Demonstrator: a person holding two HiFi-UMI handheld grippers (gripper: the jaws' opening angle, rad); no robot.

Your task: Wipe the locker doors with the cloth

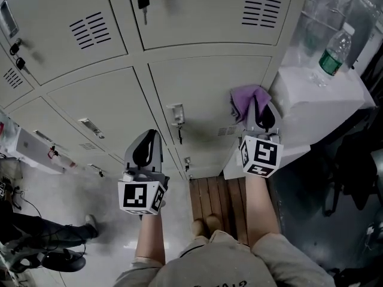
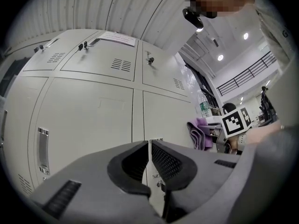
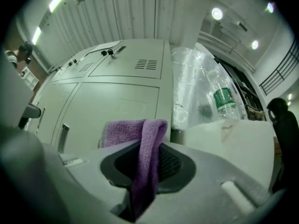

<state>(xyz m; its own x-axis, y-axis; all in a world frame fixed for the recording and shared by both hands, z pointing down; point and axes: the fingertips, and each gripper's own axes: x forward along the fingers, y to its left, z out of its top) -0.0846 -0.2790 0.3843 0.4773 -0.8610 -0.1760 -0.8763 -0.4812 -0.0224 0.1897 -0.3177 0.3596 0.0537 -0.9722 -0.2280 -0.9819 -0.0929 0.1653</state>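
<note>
A bank of pale grey locker doors (image 1: 203,88) fills the head view, with vents, handles and keys. My right gripper (image 1: 258,109) is shut on a purple cloth (image 1: 246,99), which bunches out past the jaws close to the lower right locker door (image 3: 117,106); whether it touches the door I cannot tell. In the right gripper view the purple cloth (image 3: 142,146) hangs down between the jaws. My left gripper (image 1: 145,142) is held lower and to the left, in front of the lower doors (image 2: 93,120), shut with nothing in it.
A white cabinet (image 1: 323,100) stands right of the lockers with a green-labelled water bottle (image 1: 332,52) and clear plastic wrap (image 3: 196,87) on it. Keys (image 1: 143,2) hang from upper doors. A wooden platform (image 1: 218,199) lies at the person's feet. Another person's legs (image 1: 42,235) show at lower left.
</note>
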